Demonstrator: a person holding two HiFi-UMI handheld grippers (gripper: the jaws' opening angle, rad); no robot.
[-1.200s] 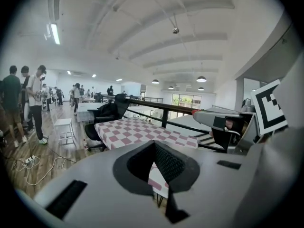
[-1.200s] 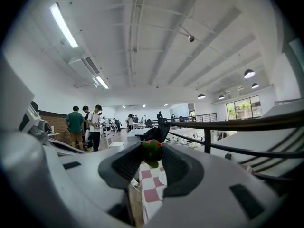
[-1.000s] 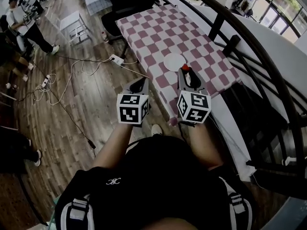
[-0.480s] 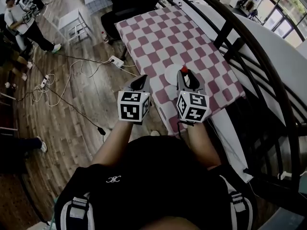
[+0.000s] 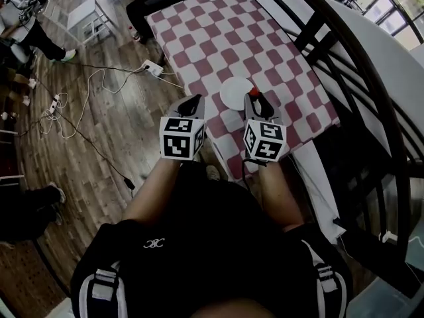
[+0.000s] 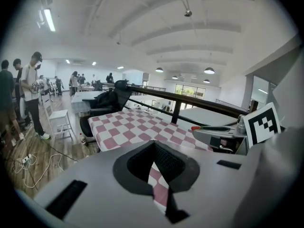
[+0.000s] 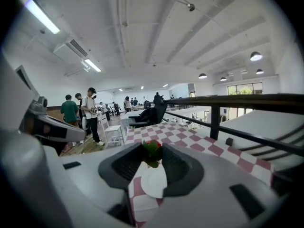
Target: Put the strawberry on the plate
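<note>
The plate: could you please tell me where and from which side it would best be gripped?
Probably by its rim: the plate lies flat and shallow on the checked tablecloth, so only the edge offers a hold. Come in low from the near side, one jaw over the rim, one under.

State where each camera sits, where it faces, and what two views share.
Head view: on the head, facing steeply down at the table and plate; shows arms, left tongs, right tongs.
Left gripper view: on the left tongs, facing along the table; shows its jaws, empty.
Right gripper view: on the right tongs, facing the plate; shows its jaws gripping the strawberry.
Head and right gripper views share plate and strawberry.
</note>
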